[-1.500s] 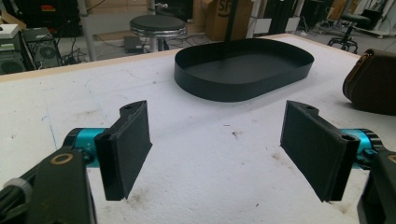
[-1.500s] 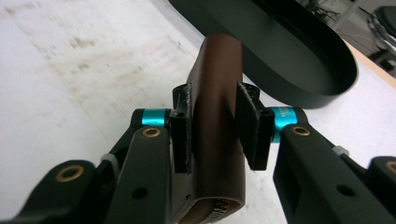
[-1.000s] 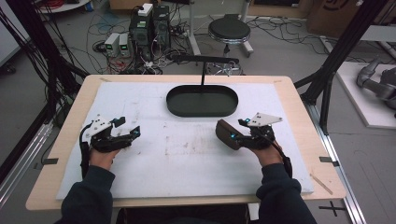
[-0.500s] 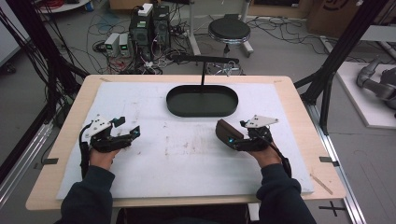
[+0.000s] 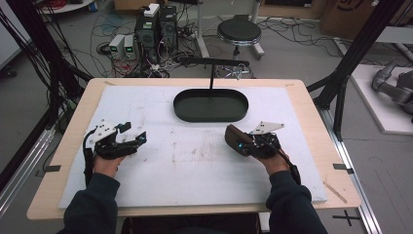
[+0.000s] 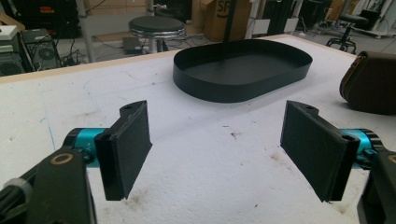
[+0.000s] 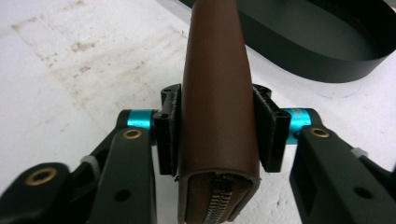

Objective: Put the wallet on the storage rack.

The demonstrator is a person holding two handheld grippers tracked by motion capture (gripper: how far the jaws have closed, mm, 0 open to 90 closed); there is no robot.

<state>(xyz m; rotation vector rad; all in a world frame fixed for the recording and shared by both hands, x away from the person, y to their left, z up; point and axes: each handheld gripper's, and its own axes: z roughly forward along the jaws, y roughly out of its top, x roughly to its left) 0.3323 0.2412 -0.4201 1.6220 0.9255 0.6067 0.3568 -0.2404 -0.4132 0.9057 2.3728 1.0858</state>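
Note:
A brown zippered leather pouch (image 7: 217,93) is clamped between the two jaws of my right gripper (image 7: 217,135); in the high view the pouch (image 5: 234,138) sticks out leftward from that gripper (image 5: 246,145) at the table's right. It also appears at the right edge of the left gripper view as a brown pouch (image 6: 369,81). My left gripper (image 6: 219,149) stands open with nothing between its pads, and sits at the table's left in the high view, left gripper (image 5: 131,134). A black oval tray (image 5: 210,105) lies at the back centre, empty, also seen as the tray (image 6: 243,70) and tray (image 7: 322,42).
A white stained mat (image 5: 195,146) covers the wooden table (image 5: 311,102). A thin black stand (image 5: 212,73) rises behind the tray. Beyond the table are a stool (image 5: 238,31), computer boxes and cables on the floor.
The right gripper with the pouch has shifted slightly toward the person. The left gripper has stayed put.

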